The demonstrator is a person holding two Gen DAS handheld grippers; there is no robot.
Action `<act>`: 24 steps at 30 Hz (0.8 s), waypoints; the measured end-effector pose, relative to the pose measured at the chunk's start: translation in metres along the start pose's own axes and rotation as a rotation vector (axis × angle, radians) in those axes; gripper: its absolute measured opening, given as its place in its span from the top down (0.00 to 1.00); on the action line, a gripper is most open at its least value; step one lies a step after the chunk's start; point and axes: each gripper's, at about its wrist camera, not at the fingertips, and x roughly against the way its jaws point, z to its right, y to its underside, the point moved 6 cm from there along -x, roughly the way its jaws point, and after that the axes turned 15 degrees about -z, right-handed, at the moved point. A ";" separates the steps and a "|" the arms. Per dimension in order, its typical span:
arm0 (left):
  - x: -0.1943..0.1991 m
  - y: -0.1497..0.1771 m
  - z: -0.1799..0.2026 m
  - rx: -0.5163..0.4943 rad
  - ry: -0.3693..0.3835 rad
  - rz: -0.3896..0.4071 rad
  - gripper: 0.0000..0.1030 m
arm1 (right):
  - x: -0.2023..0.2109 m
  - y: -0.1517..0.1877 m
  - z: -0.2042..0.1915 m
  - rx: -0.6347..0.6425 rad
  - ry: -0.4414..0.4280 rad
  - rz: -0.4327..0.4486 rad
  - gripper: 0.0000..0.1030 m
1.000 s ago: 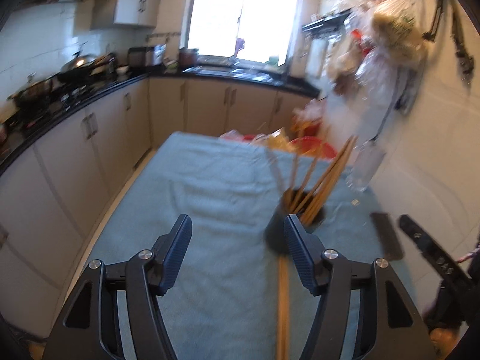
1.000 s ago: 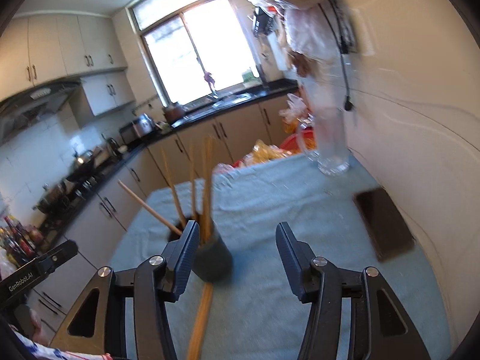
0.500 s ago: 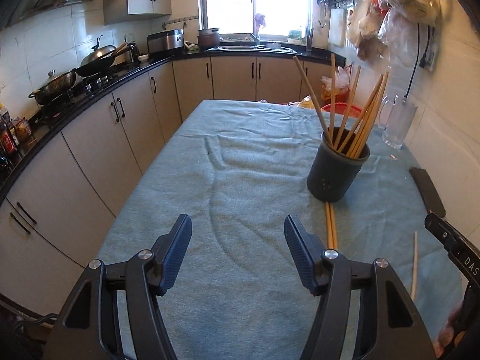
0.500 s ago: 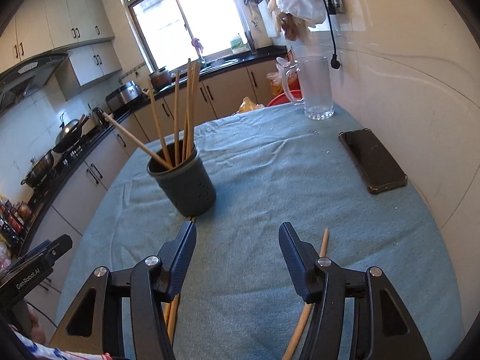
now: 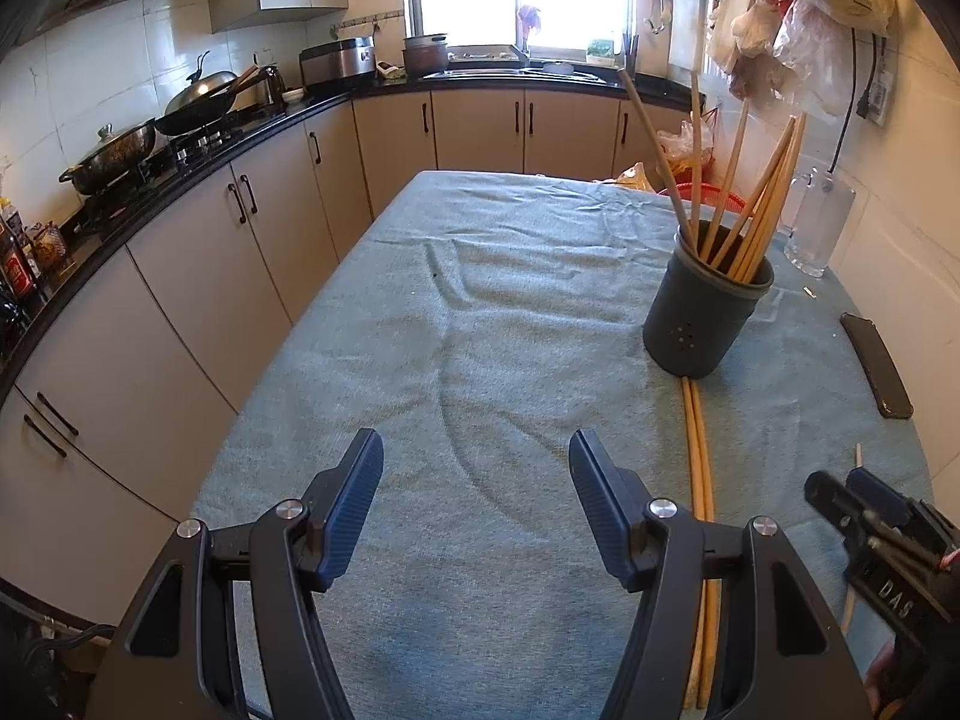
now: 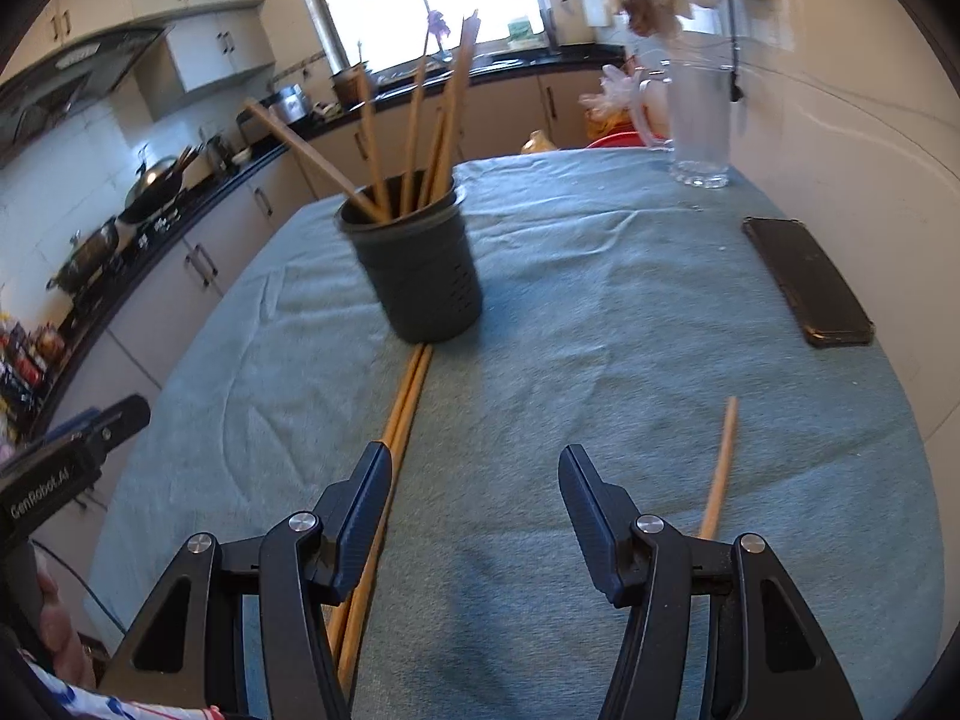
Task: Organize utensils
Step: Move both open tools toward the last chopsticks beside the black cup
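Here both tongs gape empty: a chopstick pair (image 6: 408, 396) on the cloth (image 6: 570, 300) runs beneath the right gripper (image 6: 474, 498), just right of the left gripper (image 5: 474, 480).

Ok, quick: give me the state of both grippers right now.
Left gripper: open, empty, over the blue-green tablecloth.
Right gripper: open, empty; the pair of long wooden chopsticks lies beside its left finger, ungripped.

Dark grey holder (image 6: 420, 276), teal tablecloth (image 6: 600, 312)
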 end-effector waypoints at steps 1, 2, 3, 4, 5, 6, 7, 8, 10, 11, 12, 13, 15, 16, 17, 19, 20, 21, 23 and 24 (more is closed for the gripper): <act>-0.001 0.000 -0.001 0.001 -0.001 -0.002 0.38 | -0.002 0.001 -0.004 0.011 -0.002 -0.008 0.40; -0.003 0.001 -0.002 0.002 -0.001 -0.006 0.38 | -0.005 0.002 -0.007 0.023 -0.006 -0.016 0.40; -0.005 0.001 -0.003 0.004 -0.001 -0.010 0.38 | -0.007 0.003 -0.010 0.030 -0.008 -0.022 0.40; -0.007 0.001 -0.004 0.006 -0.001 -0.015 0.38 | -0.009 0.004 -0.013 0.038 -0.010 -0.029 0.40; -0.008 0.002 -0.005 0.008 0.000 -0.020 0.38 | -0.012 0.004 -0.015 0.046 -0.012 -0.036 0.40; -0.010 0.002 -0.006 0.010 0.001 -0.026 0.38 | -0.014 0.005 -0.017 0.052 -0.012 -0.041 0.40; -0.013 0.002 -0.009 0.013 0.001 -0.032 0.38 | -0.016 0.006 -0.020 0.059 -0.011 -0.045 0.40; -0.014 0.003 -0.010 0.015 0.001 -0.036 0.38 | -0.018 0.006 -0.022 0.065 -0.008 -0.049 0.40; -0.017 0.003 -0.014 0.024 0.001 -0.043 0.38 | -0.023 0.007 -0.025 0.080 -0.003 -0.056 0.40; -0.018 0.003 -0.016 0.028 0.003 -0.045 0.38 | -0.024 0.007 -0.028 0.088 -0.002 -0.058 0.43; -0.019 0.004 -0.018 0.033 0.006 -0.048 0.38 | -0.026 0.006 -0.031 0.099 -0.002 -0.059 0.48; -0.020 0.004 -0.019 0.038 0.008 -0.051 0.37 | -0.028 0.006 -0.034 0.116 0.001 -0.061 0.50; -0.021 0.005 -0.022 0.042 0.013 -0.054 0.37 | -0.033 0.005 -0.040 0.143 0.024 -0.063 0.50; -0.022 0.005 -0.022 0.041 0.016 -0.055 0.37 | -0.036 0.005 -0.042 0.158 0.038 -0.066 0.51; -0.023 0.006 -0.023 0.040 0.020 -0.057 0.37 | -0.040 0.005 -0.044 0.170 0.049 -0.072 0.51; -0.024 0.006 -0.023 0.039 0.024 -0.060 0.37 | -0.047 0.006 -0.047 0.184 0.064 -0.086 0.51; -0.025 0.006 -0.023 0.039 0.028 -0.063 0.37 | -0.050 0.006 -0.048 0.188 0.072 -0.092 0.51; -0.025 0.006 -0.023 0.039 0.030 -0.065 0.37 | -0.053 0.006 -0.048 0.192 0.083 -0.097 0.53; -0.026 0.006 -0.023 0.036 0.036 -0.068 0.37 | -0.059 0.006 -0.046 0.195 0.105 -0.109 0.54; -0.025 0.006 -0.023 0.036 0.038 -0.068 0.37 | -0.061 0.005 -0.045 0.190 0.110 -0.114 0.54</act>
